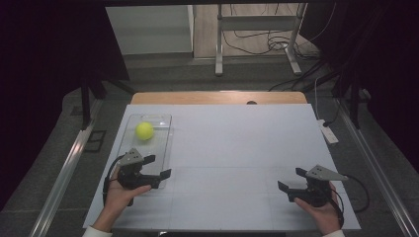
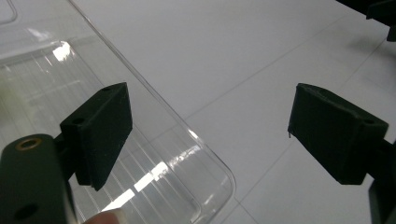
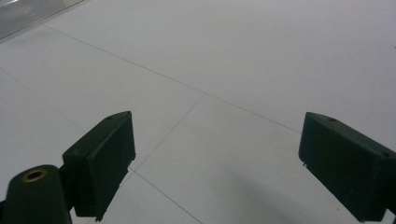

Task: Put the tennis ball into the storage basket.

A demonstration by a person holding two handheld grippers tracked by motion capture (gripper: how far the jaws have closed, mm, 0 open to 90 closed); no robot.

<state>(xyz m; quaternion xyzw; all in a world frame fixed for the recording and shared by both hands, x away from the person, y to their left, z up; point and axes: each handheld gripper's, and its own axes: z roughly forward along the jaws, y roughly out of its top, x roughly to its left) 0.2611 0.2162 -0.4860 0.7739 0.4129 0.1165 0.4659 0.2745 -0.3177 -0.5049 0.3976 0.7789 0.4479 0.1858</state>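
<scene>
A yellow-green ball (image 1: pixel 145 130) lies in a clear plastic tray (image 1: pixel 163 148) at the left of the white table. My left gripper (image 1: pixel 158 166) hovers over the tray's near right corner, jaws open and nothing between them. In the left gripper view the tray's rounded corner (image 2: pixel 219 177) lies under the left gripper (image 2: pixel 210 135); one jaw is over the tray, the other over bare table. My right gripper (image 1: pixel 291 179) rests at the near right of the table, held in a hand, open and empty. In the right gripper view the right gripper (image 3: pixel 217 163) looks across the bare white table surface (image 3: pixel 233 70).
The white table sheet (image 1: pixel 237 148) has a wooden strip (image 1: pixel 217 97) along its far edge. A small white device (image 1: pixel 329 133) with a cable lies at the right edge. Beyond the table stand a metal frame (image 1: pixel 257 29) and loose cables on the floor.
</scene>
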